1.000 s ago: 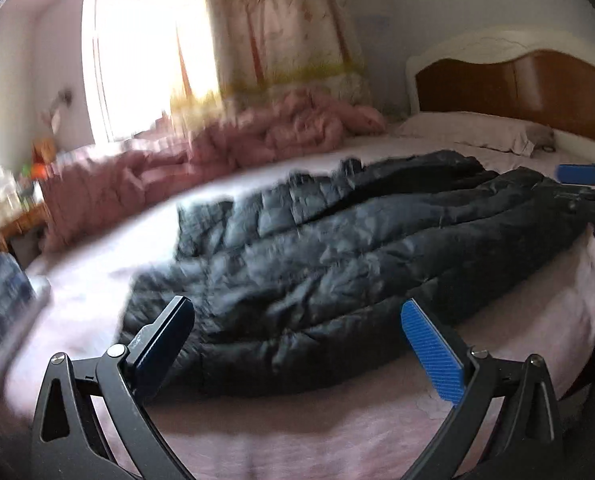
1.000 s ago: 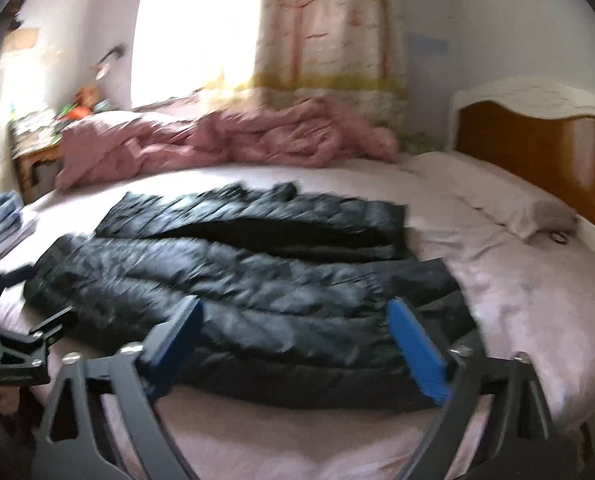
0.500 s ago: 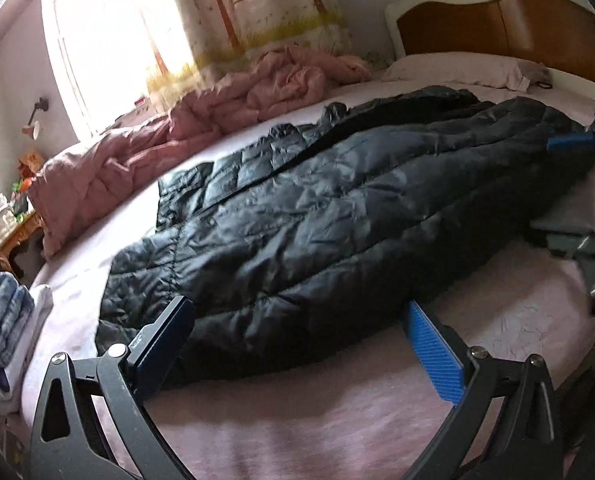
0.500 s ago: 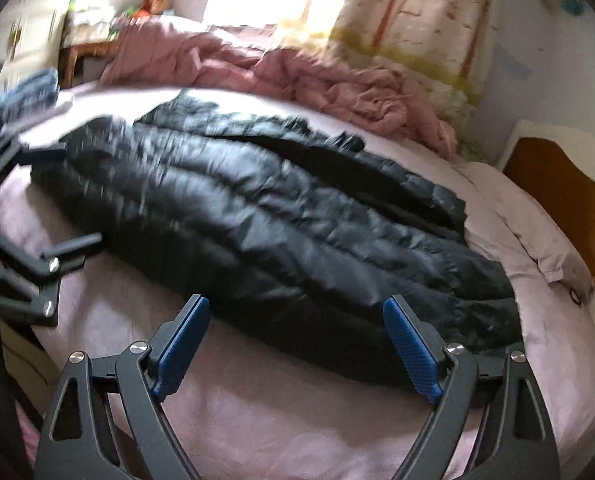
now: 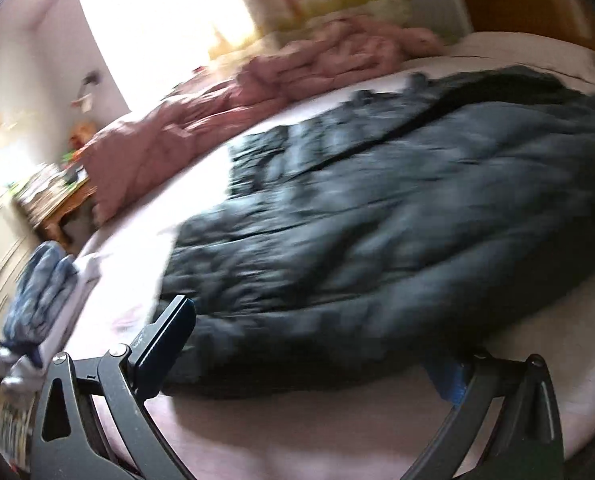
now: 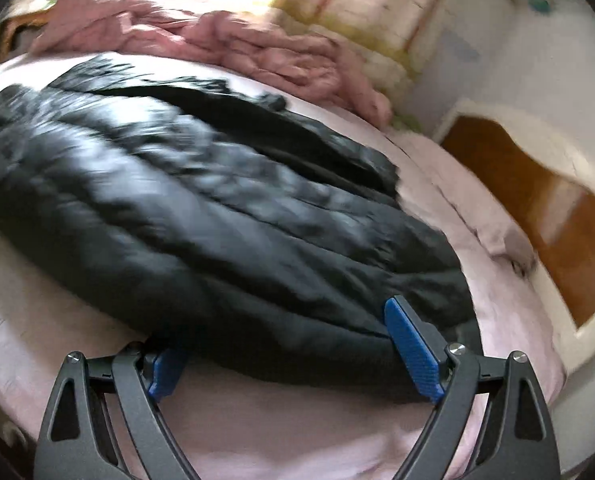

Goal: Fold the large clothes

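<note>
A large black quilted down jacket (image 5: 377, 224) lies spread lengthwise on the pink bed sheet (image 5: 337, 432); it also shows in the right wrist view (image 6: 201, 216). My left gripper (image 5: 309, 352) is open, its jaws straddling the jacket's near edge at one end, the right pad partly under the fabric. My right gripper (image 6: 289, 356) is open, its jaws straddling the near edge at the other end, the left pad tucked at the hem. Both views are motion-blurred.
A crumpled pink duvet (image 5: 265, 80) lies along the far side by the window. A wooden headboard (image 6: 545, 216) and pillow (image 6: 497, 232) stand at the head end. Folded blue and white clothes (image 5: 45, 292) sit at the bed's left edge, near a small wooden table (image 5: 57, 204).
Both grippers have dropped and moved in to the jacket's near edge; their open jaws now reach around the hem. The jacket itself lies as before.
</note>
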`<action>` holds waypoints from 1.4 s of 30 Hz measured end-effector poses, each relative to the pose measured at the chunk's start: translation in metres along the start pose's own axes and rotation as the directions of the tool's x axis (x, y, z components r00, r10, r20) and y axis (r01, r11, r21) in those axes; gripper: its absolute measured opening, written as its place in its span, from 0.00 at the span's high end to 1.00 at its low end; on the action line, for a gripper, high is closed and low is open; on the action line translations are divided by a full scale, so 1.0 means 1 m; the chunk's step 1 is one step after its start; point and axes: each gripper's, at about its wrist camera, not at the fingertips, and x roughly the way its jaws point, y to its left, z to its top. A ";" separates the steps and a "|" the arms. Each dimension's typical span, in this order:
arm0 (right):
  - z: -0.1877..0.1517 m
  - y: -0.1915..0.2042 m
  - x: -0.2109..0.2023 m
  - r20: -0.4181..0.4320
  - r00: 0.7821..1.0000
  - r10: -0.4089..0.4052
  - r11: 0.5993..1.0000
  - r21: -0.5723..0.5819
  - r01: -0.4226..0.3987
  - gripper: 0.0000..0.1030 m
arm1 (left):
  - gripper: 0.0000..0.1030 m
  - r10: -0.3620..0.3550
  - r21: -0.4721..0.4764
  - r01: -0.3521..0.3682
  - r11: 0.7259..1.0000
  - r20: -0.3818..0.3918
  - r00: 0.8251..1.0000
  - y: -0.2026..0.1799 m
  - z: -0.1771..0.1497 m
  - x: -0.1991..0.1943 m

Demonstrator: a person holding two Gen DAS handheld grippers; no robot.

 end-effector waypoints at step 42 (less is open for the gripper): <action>0.073 -0.093 -0.059 0.059 0.993 0.103 0.946 0.302 -0.116 0.85 | 0.65 -0.190 -0.187 0.187 0.964 0.003 0.982 0.089 0.088 -0.023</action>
